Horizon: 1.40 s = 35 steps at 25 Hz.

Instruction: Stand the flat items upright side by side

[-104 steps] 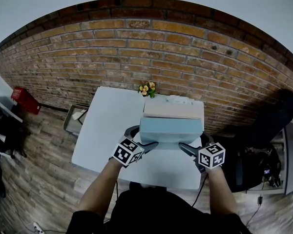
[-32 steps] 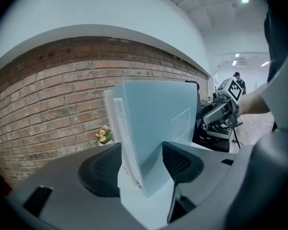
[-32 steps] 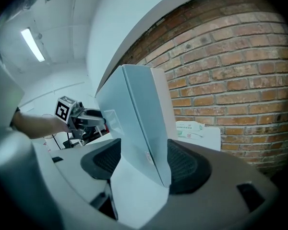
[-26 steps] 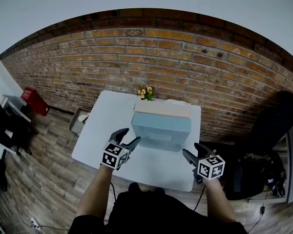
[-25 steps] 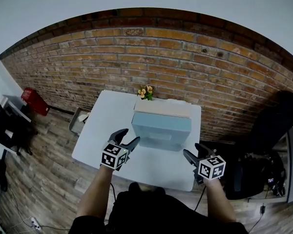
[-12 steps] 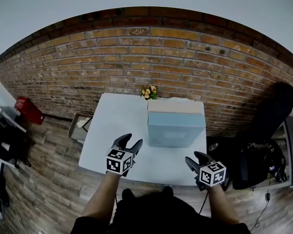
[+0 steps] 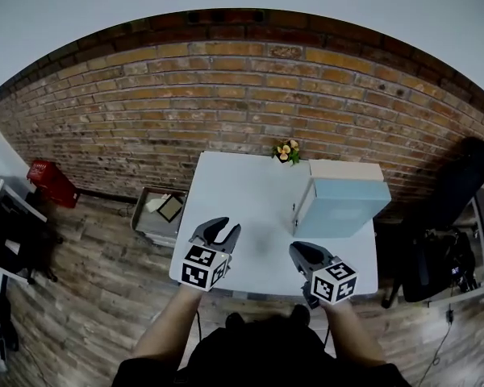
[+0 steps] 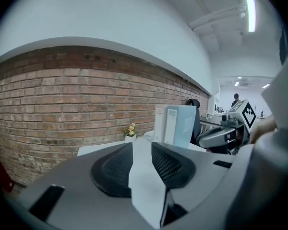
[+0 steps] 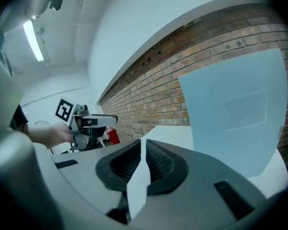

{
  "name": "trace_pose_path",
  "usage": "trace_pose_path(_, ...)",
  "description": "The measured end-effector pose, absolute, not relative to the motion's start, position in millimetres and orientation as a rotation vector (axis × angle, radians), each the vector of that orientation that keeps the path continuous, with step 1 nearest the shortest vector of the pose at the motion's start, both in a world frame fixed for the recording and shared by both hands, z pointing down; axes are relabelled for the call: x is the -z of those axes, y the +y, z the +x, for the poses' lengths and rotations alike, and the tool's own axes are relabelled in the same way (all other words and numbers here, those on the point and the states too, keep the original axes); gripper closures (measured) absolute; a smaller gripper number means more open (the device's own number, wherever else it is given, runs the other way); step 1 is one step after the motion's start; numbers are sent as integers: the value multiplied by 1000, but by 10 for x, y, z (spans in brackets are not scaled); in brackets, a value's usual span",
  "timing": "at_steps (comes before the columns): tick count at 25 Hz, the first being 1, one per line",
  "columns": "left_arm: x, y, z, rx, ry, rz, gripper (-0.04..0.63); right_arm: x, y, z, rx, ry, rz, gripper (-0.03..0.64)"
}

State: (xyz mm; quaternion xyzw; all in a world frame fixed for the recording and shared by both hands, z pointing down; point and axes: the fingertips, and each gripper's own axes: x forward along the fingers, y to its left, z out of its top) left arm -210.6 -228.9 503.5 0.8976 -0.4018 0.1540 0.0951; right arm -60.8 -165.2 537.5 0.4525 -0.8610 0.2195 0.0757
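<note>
Pale blue box and beige box are standing upright side by side at the bench's far right corner. We are finding both grippers drawn back, empty. The left gripper is narrowing its fingers, and the right gripper is all but closing. We are judging the task finished.

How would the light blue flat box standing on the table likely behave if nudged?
The light blue box stands on a narrow edge, so a push on its broad face would probably tip it. Its flat faces and straight edges suggest stiffness. The beige box beside it may brace that side.
</note>
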Motion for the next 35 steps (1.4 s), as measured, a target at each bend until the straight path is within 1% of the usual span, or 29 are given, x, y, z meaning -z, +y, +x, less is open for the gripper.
trace_pose_path(1,-4983,-2287,-2211,-450,-1201,2663,471,-5300,-1684,-685,-656,-2590,1390,588)
trace_pose_path(2,-4919,-2292,-2306,-441,-1212,2666,481,-5225,-1709,-746,-653,-2597,1416,600)
trace_pose_path(5,-4664,-2359,-2525,-389,-1247,2692,504,-5007,-1789,-872,-607,-2621,1425,601)
trace_pose_path(10,-4195,-2496,-2732,-259,-1301,2719,534,-4558,-2013,-919,-418,-2650,1396,601)
trace_pose_path(13,-3962,-2485,-2657,-269,-1284,2825,554,-4247,-2186,-886,-344,-2694,1396,601)
trace_pose_path(16,-3864,-2430,-2502,-313,-1171,2897,569,-3991,-2303,-881,-250,-2724,1408,601)
trace_pose_path(18,-3790,-2430,-2436,-246,-1112,2852,577,-3835,-2318,-871,-200,-2750,1412,601)
trace_pose_path(21,-3687,-2521,-2381,-149,-1159,2769,577,-3706,-2299,-808,-125,-2756,1394,601)
trace_pose_path(27,-3757,-2612,-2192,-117,-1197,2715,578,-3802,-2250,-550,-163,-2744,1397,602)
trace_pose_path(35,-3812,-2654,-1924,-144,-1224,2714,578,-4013,-2253,-264,-247,-2734,1383,601)
